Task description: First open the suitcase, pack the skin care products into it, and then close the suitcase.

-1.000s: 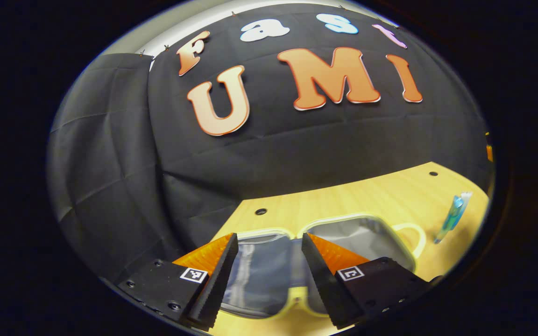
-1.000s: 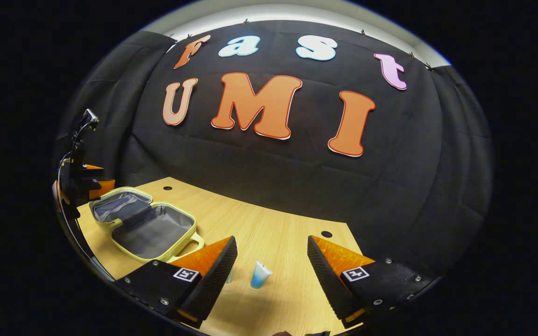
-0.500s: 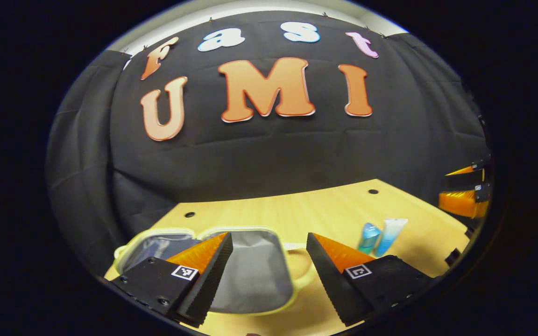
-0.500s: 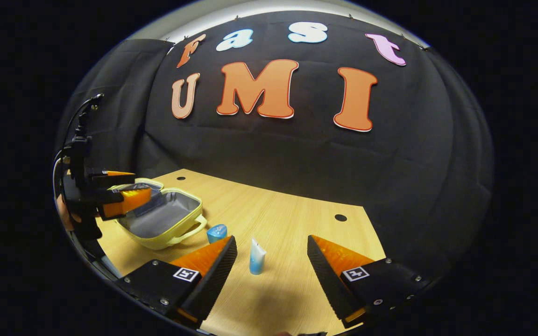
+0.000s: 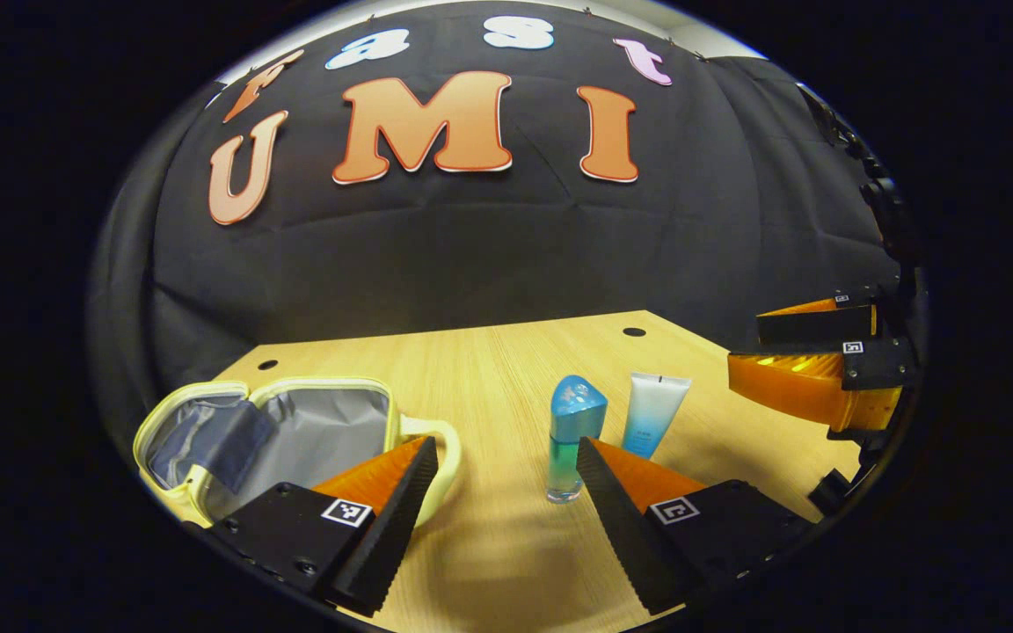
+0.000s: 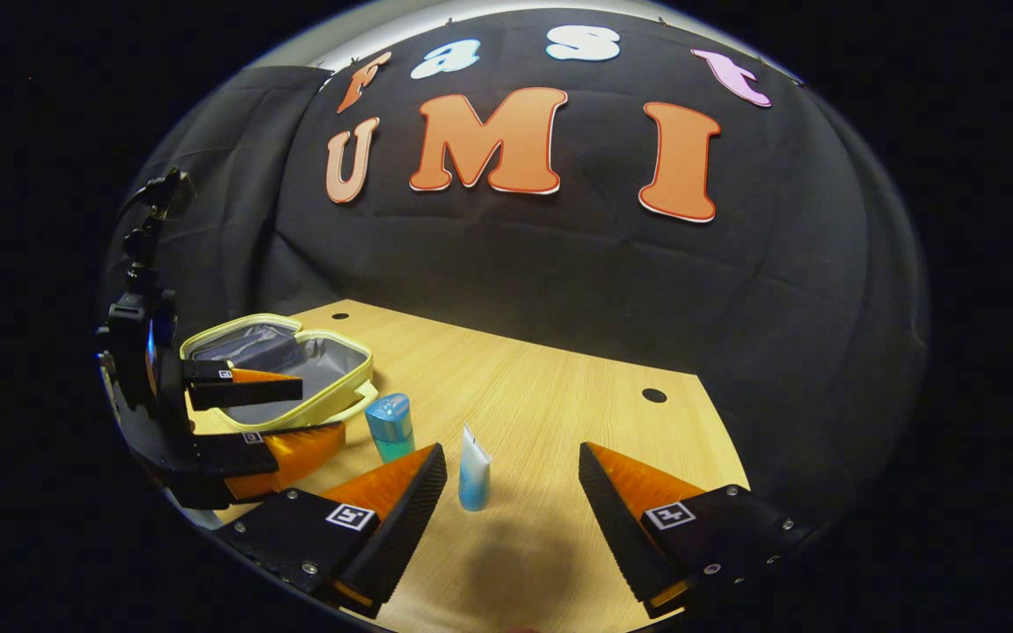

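While the suitcase [image 5: 295, 431] lies open on the wooden surface [image 5: 489, 369], its grey lining facing up, both skin care products stand outside it. In left gripper view, the suitcase is at left w/ its pale yellow handle [image 5: 436, 457] pointing right; the blue bottle [image 5: 572, 435] stands upright just right of the handle, and the white-and-blue tube [image 5: 652, 426] stands upright just beside the bottle, a bit farther right.

Left gripper [image 5: 502, 453] is spread wide, nothing between its fingers; the bottle sits in the gap ahead of them, near the right finger, not touched. Right gripper [image 5: 810, 352] shows at far right of this view, over the surface's edge, fingers apart.

In right gripper view, right gripper [image 6: 511, 462] is also wide & empty; the tube [image 6: 474, 470] stands in the gap, closer to its left finger, apart from both. Bottle [image 6: 389, 426] is left of the tube, suitcase [image 6: 295, 374] farther left, w/ left gripper [image 6: 295, 409] open in front of it.
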`<state>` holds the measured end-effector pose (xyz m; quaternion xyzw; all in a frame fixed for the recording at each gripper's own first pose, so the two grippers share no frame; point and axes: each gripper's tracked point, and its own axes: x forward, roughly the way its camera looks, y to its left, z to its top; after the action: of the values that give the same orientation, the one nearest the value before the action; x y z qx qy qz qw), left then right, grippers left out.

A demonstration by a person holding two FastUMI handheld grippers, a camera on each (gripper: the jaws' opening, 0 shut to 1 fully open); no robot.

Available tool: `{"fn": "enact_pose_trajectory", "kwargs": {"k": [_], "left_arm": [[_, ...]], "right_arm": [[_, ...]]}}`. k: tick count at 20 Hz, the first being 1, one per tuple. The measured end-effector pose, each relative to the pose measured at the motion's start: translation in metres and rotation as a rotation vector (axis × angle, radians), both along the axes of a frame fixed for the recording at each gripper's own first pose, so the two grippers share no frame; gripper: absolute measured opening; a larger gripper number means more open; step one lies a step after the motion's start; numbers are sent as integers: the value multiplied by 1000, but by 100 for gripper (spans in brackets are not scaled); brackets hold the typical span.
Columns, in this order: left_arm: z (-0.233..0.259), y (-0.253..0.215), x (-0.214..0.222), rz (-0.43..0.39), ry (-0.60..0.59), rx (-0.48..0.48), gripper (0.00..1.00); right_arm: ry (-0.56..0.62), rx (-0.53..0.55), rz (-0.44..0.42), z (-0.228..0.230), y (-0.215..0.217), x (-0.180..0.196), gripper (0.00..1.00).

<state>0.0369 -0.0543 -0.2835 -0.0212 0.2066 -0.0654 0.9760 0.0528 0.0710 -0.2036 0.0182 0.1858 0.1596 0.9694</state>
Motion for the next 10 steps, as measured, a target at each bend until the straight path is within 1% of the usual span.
{"fn": "enact_pose_trajectory", "kwargs": {"k": [3, 7, 8, 9, 10], "left_arm": [[-17, -12, 9, -17, 16, -16, 99], [-41, -32, 23, -64, 43, -35, 97], [-48, -36, 26, -72, 52, -37, 95], [-57, -40, 28, -86, 66, -39, 92], [-61, -43, 32, -94, 76, -44, 86]], "right_arm": [[6, -8, 27, -16, 8, 8, 96], [34, -41, 61, -42, 15, 14, 96], [42, -39, 63, -47, 16, 17, 96], [53, -36, 61, -52, 17, 18, 96], [62, -31, 63, -57, 18, 19, 96]]}}
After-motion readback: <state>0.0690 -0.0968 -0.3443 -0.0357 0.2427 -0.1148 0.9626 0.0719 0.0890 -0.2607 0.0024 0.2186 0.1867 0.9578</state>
